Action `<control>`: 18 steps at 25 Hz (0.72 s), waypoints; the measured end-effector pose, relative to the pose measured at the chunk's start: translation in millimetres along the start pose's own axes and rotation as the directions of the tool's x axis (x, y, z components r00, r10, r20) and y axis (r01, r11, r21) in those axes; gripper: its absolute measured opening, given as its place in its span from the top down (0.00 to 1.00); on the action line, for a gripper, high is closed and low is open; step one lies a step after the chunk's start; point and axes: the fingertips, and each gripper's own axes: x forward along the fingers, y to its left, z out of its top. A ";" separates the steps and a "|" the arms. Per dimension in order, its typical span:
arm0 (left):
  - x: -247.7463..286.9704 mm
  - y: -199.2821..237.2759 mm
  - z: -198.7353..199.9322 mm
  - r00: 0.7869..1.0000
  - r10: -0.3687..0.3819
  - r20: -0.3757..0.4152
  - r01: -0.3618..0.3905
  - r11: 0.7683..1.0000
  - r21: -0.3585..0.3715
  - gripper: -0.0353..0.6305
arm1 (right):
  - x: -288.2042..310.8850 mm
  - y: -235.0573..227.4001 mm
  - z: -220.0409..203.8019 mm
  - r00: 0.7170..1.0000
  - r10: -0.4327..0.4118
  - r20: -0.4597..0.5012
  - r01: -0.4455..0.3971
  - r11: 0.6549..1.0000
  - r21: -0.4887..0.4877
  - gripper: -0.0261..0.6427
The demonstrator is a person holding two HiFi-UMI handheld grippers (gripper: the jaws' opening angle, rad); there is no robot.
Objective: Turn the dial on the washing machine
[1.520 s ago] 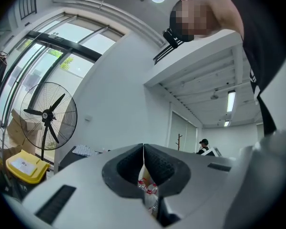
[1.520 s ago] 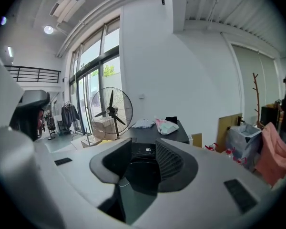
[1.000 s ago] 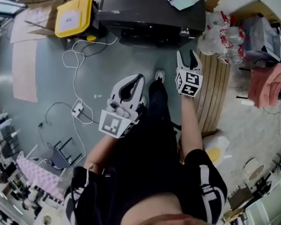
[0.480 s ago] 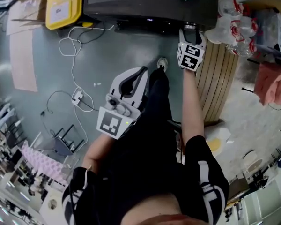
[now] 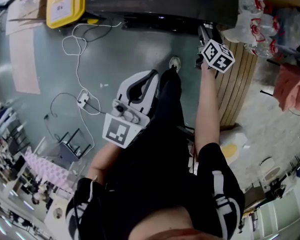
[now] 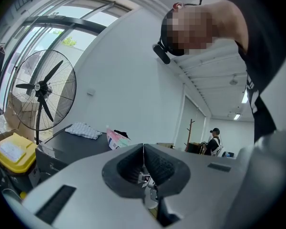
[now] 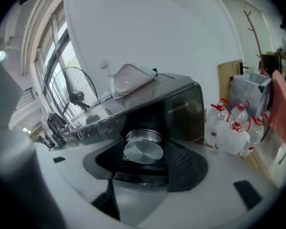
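The washing machine [image 5: 160, 4] is a dark box at the top of the head view. Its round silver dial [image 7: 143, 151] fills the gap between the dark pads of my right gripper [image 7: 145, 142], whose jaws are closing on it. In the head view my right gripper [image 5: 206, 31] reaches the machine's front right corner with its marker cube tilted, and it hides the dial there. My left gripper [image 5: 152, 75] hangs in mid-air over the floor, away from the machine. Its jaws meet in a line in the left gripper view [image 6: 143, 147], with nothing between them.
A yellow-lidded bin [image 5: 65, 4] stands left of the machine, and a white cable [image 5: 80, 49] loops over the floor. Water bottles [image 5: 255, 19] and a wooden slatted panel [image 5: 235, 84] are on the right, close to my right arm. A pink cloth [image 5: 295, 84] lies beyond.
My right gripper went forward from mid-air to the machine's front, took the dial between its jaws, then rolled clockwise. The left gripper stayed about where it was.
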 end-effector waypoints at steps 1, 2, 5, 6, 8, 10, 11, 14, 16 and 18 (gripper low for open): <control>-0.3 0.5 -0.8 1.000 0.003 -0.002 -0.003 1.000 -0.004 0.91 | -0.6 1.1 0.2 1.000 -0.014 0.002 0.014 0.999 -0.049 0.53; -0.3 0.6 -1.6 1.000 0.005 -0.002 -0.005 1.000 -0.008 0.91 | -1.5 2.1 0.6 0.999 -0.044 0.009 0.045 0.991 -0.124 0.53; 0.3 0.2 -1.5 1.000 0.001 0.004 -0.001 1.000 -0.004 0.91 | -3.7 6.9 0.1 0.989 -0.146 0.040 0.150 0.913 -0.380 0.48; 0.3 0.3 -0.8 1.000 0.000 0.006 0.000 1.000 -0.002 0.91 | -3.3 9.3 -1.1 0.984 -0.170 0.048 0.173 0.878 -0.447 0.48; -0.2 0.9 0.1 1.000 0.000 0.006 0.000 1.000 -0.002 0.91 | -1.8 12.4 -2.9 0.976 -0.209 0.062 0.209 0.819 -0.535 0.48; -0.4 1.5 -0.3 1.000 0.002 0.003 -0.002 1.000 -0.003 0.91 | -1.0 11.8 -2.9 0.970 -0.231 0.076 0.233 0.793 -0.563 0.48; -0.2 1.8 -1.0 1.000 0.003 0.002 -0.003 1.000 -0.004 0.91 | -0.7 11.1 -2.9 0.969 -0.232 0.080 0.236 0.793 -0.562 0.48; 0.6 3.0 -2.7 1.000 0.008 0.000 -0.008 1.000 -0.009 0.91 | 0.9 11.3 -4.8 0.971 -0.224 0.084 0.233 0.804 -0.546 0.50; 1.4 1.8 -3.4 1.000 0.008 -0.001 -0.008 1.000 -0.009 0.91 | 0.9 11.2 -5.9 0.971 -0.223 0.086 0.234 0.809 -0.539 0.53; 2.0 1.3 -3.9 1.000 0.008 -0.001 -0.008 1.000 -0.011 0.91 | 0.9 10.8 -5.5 0.970 -0.225 0.091 0.239 0.814 -0.530 0.53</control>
